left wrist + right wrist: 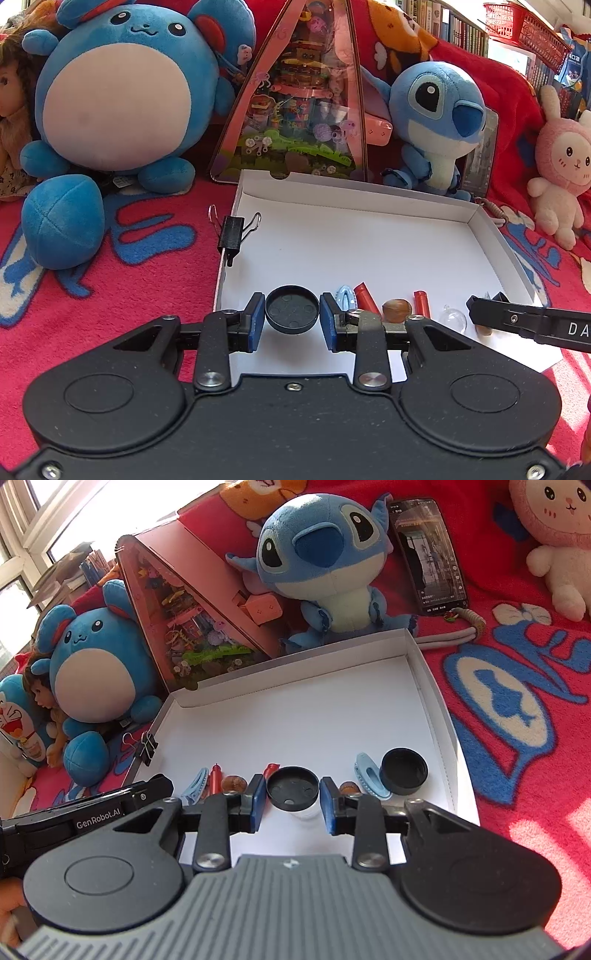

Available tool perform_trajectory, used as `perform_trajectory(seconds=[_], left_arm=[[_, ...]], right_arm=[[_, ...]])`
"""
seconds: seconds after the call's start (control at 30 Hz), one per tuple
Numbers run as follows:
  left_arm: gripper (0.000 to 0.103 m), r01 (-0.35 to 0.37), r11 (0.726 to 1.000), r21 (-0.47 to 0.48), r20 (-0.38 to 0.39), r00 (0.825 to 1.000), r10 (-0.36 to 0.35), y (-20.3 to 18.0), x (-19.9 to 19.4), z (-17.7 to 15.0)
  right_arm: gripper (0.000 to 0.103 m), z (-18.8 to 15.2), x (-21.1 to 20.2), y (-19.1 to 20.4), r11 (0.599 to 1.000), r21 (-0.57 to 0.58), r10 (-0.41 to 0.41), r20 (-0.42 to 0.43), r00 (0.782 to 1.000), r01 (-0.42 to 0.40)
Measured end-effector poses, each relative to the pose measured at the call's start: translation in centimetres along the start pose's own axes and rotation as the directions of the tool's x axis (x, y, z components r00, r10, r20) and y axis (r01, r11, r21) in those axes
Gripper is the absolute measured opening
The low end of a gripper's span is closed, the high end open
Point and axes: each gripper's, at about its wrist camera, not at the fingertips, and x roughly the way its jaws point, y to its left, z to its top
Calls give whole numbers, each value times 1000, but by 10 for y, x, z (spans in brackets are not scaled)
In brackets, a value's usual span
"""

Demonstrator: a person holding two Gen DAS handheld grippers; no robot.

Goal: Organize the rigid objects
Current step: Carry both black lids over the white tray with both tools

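**Two black caps gripped over white tray**

A black round cap point(291, 314) is clamped between the narrowly parted pads of the left gripper point(292, 320) above the white tray point(369, 236). A second black cap point(292, 788) is pinched likewise by the right gripper point(293, 800), beside a blue hair clip point(371, 775).

The blanket point(110, 295) is red with blue and cream lettering. The box point(369, 236) is white inside. Both grippers are black with blue pads point(258, 321); the right one's housing point(288, 904) is ribbed grey. Each held cap, left point(291, 309) and right point(292, 788), is black, as is a third cap point(403, 771). The binder clip point(232, 233) is black with silver wire handles. Hair clips point(371, 775) are pale blue. Two tubes point(365, 299) are red. The nut point(396, 309) is brown. Both large plush toys point(118, 92) are blue with pale bellies; the rabbit point(557, 162) is pink and cream.
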Motion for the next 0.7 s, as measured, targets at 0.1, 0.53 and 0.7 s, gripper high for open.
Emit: perform_trajectory(seconds=[0.1, 0.53, 0.7], left_arm=[[30, -5, 1000, 5, -2, 1000, 5, 0, 1, -1], [30, -7, 1000, 6, -12, 1000, 7, -1, 7, -2], [31, -7, 1000, 8, -16, 1000, 7, -1, 9, -3]], right_arm=[[37, 1, 5, -1, 1000, 12, -13, -14, 1000, 13], [40, 3, 10, 1, 994, -20, -108, -10, 994, 108], [40, 2, 12, 2, 993, -21, -117, -13, 993, 116]])
